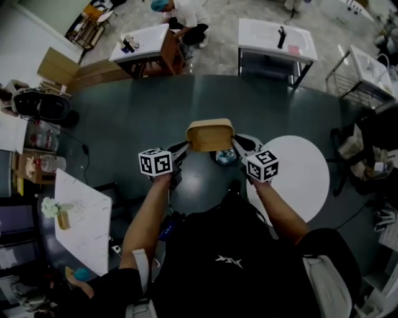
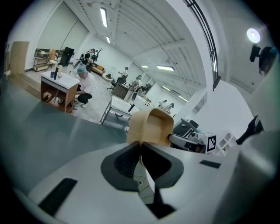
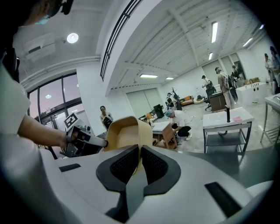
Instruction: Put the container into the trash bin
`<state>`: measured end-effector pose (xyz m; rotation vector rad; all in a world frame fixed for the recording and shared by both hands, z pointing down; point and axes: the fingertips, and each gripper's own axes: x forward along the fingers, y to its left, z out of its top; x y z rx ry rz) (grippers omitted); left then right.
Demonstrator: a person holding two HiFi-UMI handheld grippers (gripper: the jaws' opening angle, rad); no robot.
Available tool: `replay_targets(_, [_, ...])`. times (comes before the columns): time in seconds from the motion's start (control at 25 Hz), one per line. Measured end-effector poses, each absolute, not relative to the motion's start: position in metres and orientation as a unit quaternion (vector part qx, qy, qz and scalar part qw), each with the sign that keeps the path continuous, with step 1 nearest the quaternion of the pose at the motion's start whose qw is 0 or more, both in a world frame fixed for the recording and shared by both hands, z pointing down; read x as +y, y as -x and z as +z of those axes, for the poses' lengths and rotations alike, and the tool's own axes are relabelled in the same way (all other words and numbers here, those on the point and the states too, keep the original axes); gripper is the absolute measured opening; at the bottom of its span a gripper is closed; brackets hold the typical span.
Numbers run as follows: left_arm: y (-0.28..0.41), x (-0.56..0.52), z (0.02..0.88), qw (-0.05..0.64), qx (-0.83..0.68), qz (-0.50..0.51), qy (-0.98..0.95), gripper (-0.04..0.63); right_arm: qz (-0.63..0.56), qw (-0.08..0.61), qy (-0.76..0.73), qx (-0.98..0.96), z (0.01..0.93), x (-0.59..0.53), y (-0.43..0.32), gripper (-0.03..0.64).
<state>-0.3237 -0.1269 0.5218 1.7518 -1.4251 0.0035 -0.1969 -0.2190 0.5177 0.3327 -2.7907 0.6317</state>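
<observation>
A tan, open-topped container (image 1: 210, 135) hangs in the air in front of me, held from both sides. My left gripper (image 1: 185, 149) is shut on its left wall, and my right gripper (image 1: 236, 146) is shut on its right wall. In the left gripper view the container (image 2: 151, 126) stands just past the pinched jaws (image 2: 141, 146), with the right gripper (image 2: 192, 141) beyond it. The right gripper view shows the container (image 3: 124, 131) clamped by the jaws (image 3: 139, 152), and the left gripper (image 3: 83, 140) on its far side. A small round bin-like thing (image 1: 226, 156) with bluish contents lies below, partly hidden.
A round white table (image 1: 301, 177) stands to my right and a white rectangular table (image 1: 81, 217) to my left. At the back are two white desks (image 1: 140, 43) (image 1: 277, 40), with a person (image 1: 186, 15) crouched by one. Cluttered shelves (image 1: 31, 149) line the left side.
</observation>
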Motion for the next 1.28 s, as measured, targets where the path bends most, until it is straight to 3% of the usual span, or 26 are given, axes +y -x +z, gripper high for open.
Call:
replay_targets(0.6, [0.356, -0.214, 0.587, 0.469, -0.456, 0.019, -0.756, 0.022, 0.237, 0.153, -0.250, -0.926, 0.568, -0.277, 0.211, 0.052])
replay_targets(1.28, [0.368, -0.273, 0.781, 0.534, -0.378, 0.096, -0.751, 0.018, 0.329, 0.237, -0.388, -0.827, 0.762, -0.306, 0.219, 0.052])
